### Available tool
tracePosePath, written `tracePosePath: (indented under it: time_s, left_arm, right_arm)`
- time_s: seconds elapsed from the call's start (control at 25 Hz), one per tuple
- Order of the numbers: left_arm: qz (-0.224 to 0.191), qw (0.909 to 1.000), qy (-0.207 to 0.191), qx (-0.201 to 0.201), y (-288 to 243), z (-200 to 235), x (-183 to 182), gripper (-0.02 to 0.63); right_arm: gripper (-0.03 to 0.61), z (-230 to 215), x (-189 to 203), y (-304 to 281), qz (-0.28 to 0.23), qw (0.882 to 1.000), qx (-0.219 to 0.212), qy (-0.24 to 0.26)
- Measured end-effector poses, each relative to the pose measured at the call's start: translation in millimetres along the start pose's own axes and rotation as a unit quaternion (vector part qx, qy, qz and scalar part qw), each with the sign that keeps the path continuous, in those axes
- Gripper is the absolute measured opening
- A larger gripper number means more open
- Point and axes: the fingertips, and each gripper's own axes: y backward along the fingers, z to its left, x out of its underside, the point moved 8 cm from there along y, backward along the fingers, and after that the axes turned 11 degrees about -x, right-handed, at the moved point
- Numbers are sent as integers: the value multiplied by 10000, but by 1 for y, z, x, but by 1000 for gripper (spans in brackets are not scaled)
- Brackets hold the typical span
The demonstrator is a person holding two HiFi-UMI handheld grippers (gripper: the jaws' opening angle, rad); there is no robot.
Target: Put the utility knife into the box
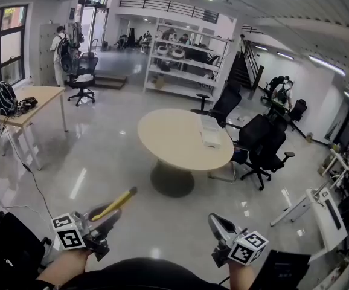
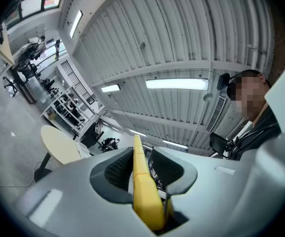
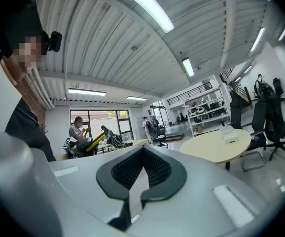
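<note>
Head view: left hand-held gripper [image 1: 105,215] (upturned) grips utility knife [image 1: 118,202].

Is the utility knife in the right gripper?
No, the yellow utility knife sits clamped in the left gripper; the right gripper jaws hold nothing.

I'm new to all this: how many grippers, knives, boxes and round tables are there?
Grippers: 2, the left gripper and the right gripper
Knife: 1, yellow
Box: 1, white
Round table: 1
Total: 5
</note>
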Motion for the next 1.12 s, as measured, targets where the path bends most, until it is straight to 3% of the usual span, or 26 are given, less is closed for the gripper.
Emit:
tracePosePath:
  time_s: [0.6, 1.12]
  left_arm:
    - [206, 9997, -65, -90, -25, -28, 25, 120]
    - [339, 9989, 30, -314, -41, -44, 50, 120]
  right_arm:
    - [14, -19, 13, 41, -53, 9997, -95, -218]
    - [14, -41, 24, 48, 127, 9983, -462, -333]
